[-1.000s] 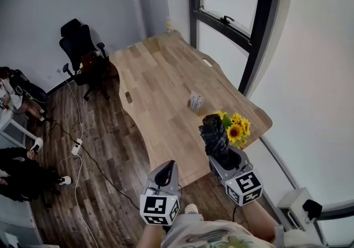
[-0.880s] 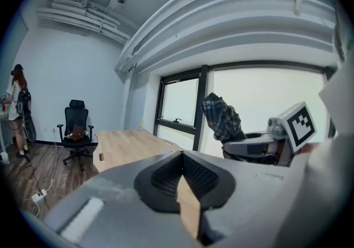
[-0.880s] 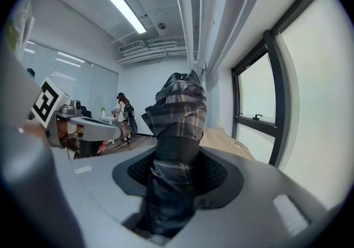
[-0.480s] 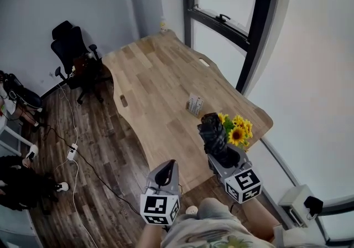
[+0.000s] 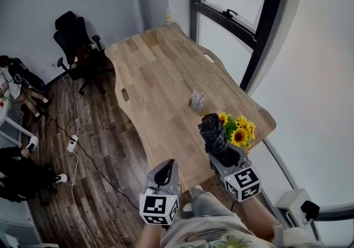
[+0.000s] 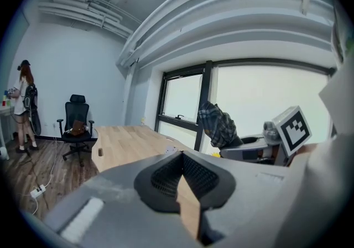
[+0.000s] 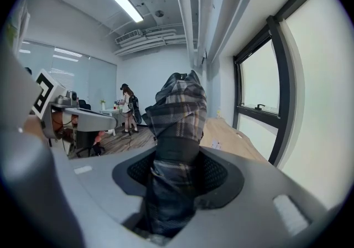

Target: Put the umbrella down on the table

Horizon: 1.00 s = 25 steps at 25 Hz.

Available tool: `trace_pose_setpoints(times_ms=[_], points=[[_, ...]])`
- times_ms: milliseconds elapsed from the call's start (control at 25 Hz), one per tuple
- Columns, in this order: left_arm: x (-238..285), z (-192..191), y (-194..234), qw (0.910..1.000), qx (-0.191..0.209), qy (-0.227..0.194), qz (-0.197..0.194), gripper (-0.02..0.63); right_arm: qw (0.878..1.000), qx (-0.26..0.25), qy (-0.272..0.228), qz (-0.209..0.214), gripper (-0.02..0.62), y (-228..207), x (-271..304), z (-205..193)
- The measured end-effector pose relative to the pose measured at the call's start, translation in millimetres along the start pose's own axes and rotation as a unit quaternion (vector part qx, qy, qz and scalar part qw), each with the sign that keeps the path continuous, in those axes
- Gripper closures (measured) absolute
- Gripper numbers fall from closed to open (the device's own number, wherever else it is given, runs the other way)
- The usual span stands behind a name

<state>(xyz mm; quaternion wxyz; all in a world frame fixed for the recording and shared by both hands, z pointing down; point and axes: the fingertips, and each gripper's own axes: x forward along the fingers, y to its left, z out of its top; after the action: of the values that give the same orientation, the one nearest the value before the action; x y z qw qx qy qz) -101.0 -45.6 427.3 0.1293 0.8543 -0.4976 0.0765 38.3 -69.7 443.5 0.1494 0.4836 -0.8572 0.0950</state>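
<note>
A folded plaid umbrella [image 5: 213, 132] stands up out of my right gripper [image 5: 222, 154], whose jaws are shut on its lower part. In the right gripper view the umbrella [image 7: 176, 125] fills the gap between the dark pads. It hangs over the near right end of the wooden table [image 5: 160, 75], beside the sunflowers. My left gripper [image 5: 164, 174] is lower and to the left, just off the table's near edge, its jaws shut with nothing in them. The left gripper view shows the umbrella [image 6: 218, 125] to its right.
A bunch of sunflowers [image 5: 239, 129] sits at the table's near right corner, a small white card [image 5: 197, 101] just beyond it. A black office chair [image 5: 77, 47] stands at the far left. Cables and a power strip [image 5: 72, 144] lie on the floor. Windows line the right side.
Both grippers have sunk a little toward the table's near end, the umbrella still held upright in the right one. The head view has shifted slightly.
</note>
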Motion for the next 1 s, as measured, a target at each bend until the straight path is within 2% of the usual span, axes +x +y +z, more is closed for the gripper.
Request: trace_pose_setpoints(times_ms=[240, 1000], points=[[7.5, 1.7, 6.5, 0.9999, -0.005, 0.002, 0.016, 0.600, 1.000, 0.004, 0.015, 0.009, 0.403, -8.1, 7.7, -9.0], [30.8, 2.3, 13.7, 0.9995, -0.008, 0.011, 0.028, 0.600, 0.998, 0.004, 0.062, 0.030, 0.402, -23.6, 37.1, -32.8]])
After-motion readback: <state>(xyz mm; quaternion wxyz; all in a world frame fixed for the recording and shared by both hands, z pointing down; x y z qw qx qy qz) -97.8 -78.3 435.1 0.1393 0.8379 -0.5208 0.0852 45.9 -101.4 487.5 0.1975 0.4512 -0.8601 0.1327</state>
